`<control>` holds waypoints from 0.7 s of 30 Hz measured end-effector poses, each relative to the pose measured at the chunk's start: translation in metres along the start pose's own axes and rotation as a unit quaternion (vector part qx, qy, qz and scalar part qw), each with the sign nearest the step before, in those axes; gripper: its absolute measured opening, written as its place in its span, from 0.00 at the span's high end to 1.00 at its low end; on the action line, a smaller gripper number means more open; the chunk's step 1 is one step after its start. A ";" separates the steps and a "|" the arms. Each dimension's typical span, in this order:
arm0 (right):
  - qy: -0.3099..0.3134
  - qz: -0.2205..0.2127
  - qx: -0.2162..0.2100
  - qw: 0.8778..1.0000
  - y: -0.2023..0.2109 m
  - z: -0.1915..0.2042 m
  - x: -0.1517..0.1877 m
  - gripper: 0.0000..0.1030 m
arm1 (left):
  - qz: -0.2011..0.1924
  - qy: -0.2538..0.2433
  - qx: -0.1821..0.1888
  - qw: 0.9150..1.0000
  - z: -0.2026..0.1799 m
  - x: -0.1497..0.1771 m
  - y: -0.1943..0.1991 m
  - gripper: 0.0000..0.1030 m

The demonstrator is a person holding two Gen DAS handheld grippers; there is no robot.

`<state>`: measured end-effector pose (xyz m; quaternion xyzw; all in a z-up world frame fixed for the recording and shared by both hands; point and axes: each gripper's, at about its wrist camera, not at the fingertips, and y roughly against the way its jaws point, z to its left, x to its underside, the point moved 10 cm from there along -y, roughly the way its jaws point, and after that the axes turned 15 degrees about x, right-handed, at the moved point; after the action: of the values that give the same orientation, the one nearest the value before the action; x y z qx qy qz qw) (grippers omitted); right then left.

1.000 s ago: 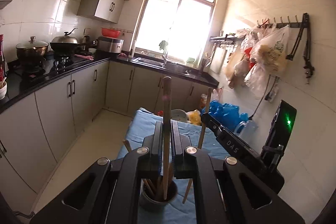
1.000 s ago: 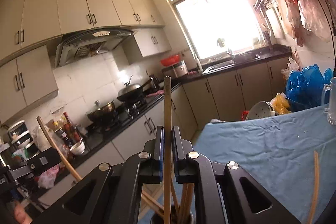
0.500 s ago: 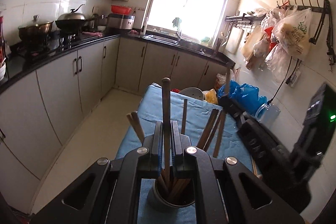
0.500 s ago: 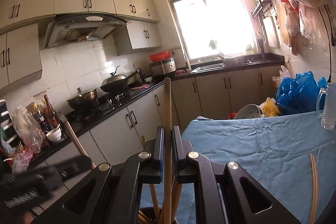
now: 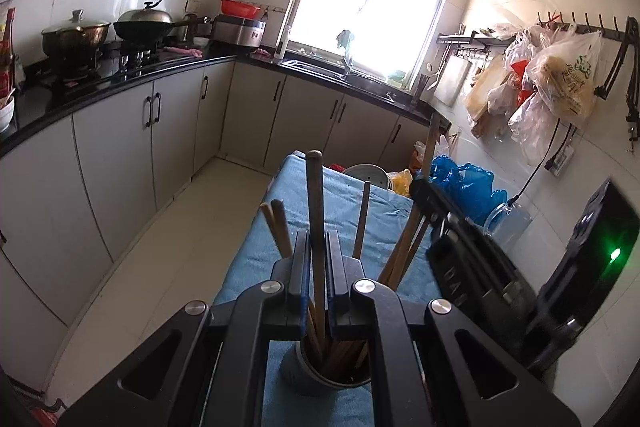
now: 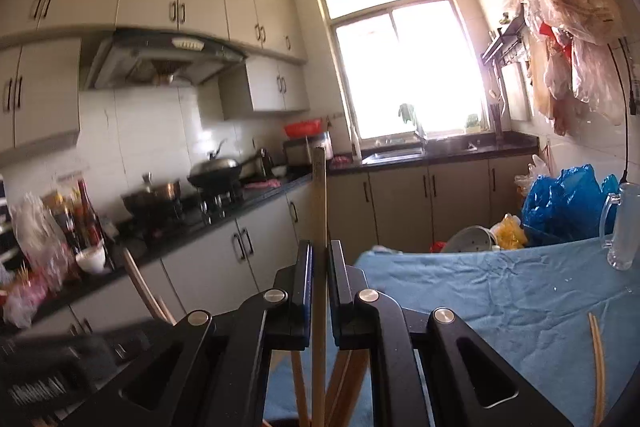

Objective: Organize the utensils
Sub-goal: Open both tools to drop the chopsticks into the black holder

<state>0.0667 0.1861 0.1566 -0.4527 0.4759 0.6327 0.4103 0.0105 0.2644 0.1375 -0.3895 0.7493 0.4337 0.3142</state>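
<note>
Chopsticks were going into the grey holder cup [image 5: 324,373], which stood on the blue-clothed bench [image 5: 256,259] directly beneath both sets of tongs. In the left wrist view, the left tongs [image 5: 318,259] were clamped narrow on a dark upright chopstick [image 5: 315,211], whose lower end ran down among the sticks already leaning in the cup. In the right wrist view, the right tongs [image 6: 319,267] were likewise pinched tight on a pale wooden chopstick [image 6: 319,211], held upright, with other sticks fanning out below it; the cup itself was barely visible at the bottom edge there. One loose pair of chopsticks [image 6: 596,355] lay on the cloth to the right, well apart from the cup, near a glass mug [image 6: 624,227].

By my reading, the insertion step was nearly done for both sticks. Next, each pair of tongs would need to open so its stick could settle into the cup, then lift straight up without dragging neighbouring sticks or tipping the cup. Afterwards, the loose pair would want collecting.
</note>
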 end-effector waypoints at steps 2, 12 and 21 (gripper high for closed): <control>0.008 0.003 0.007 1.000 0.001 -0.002 0.006 0.92 | -0.003 0.004 0.001 1.000 -0.001 0.000 0.005 0.94; -0.001 0.002 0.023 1.000 0.029 -0.034 -0.001 0.42 | -0.036 -0.028 -0.029 0.999 -0.025 0.003 0.051 0.63; -0.041 0.045 0.078 0.995 0.067 -0.142 0.016 0.30 | -0.030 -0.031 0.007 0.999 -0.073 0.040 0.068 0.51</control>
<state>0.0247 0.0355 0.1370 -0.3714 0.5267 0.6292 0.4344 -0.0768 0.2089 0.1639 -0.3958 0.7305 0.4304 0.3529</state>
